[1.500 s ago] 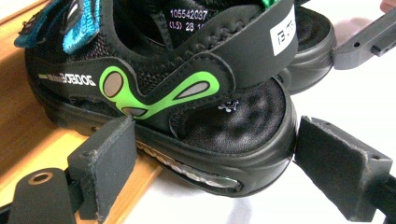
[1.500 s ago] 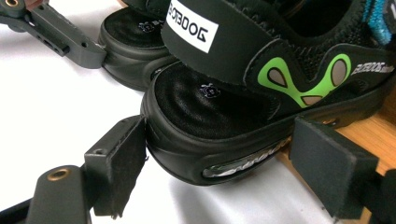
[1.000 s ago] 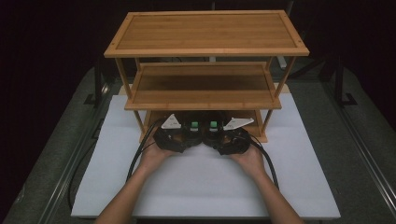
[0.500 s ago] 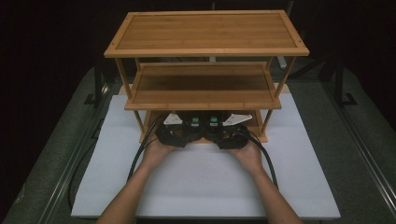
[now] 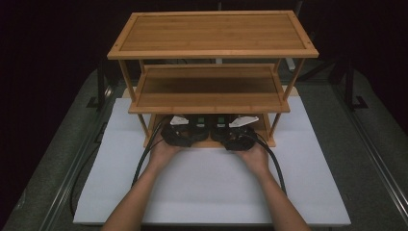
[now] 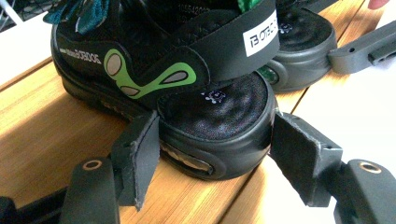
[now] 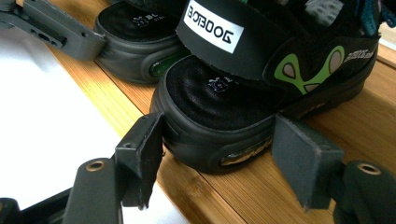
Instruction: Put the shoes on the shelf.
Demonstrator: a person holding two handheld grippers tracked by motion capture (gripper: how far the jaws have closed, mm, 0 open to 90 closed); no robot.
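A pair of black sandals with green marks stands heel-out on the bottom shelf point(image 6: 42, 135) of a bamboo rack point(image 5: 214, 33). My left gripper point(image 6: 215, 140) straddles the heel of the left sandal point(image 6: 187, 79), its jaws have just been closing, and both pads touch the heel's sides. My right gripper point(image 7: 217, 140) likewise has just been closing on the heel of the right sandal point(image 7: 224, 93), pads against it. In the high view both grippers point(image 5: 180, 134) point(image 5: 238, 137) reach under the middle shelf, where their fingertips are hidden.
The rack stands on a white board point(image 5: 207, 187) over a grey table. Its middle shelf point(image 5: 209, 91) hangs low over both grippers. The two sandals sit side by side, close together. Cables trail back along both forearms.
Both hands have pushed slightly forward under the middle shelf, which now covers more of the grey plates on the grippers.
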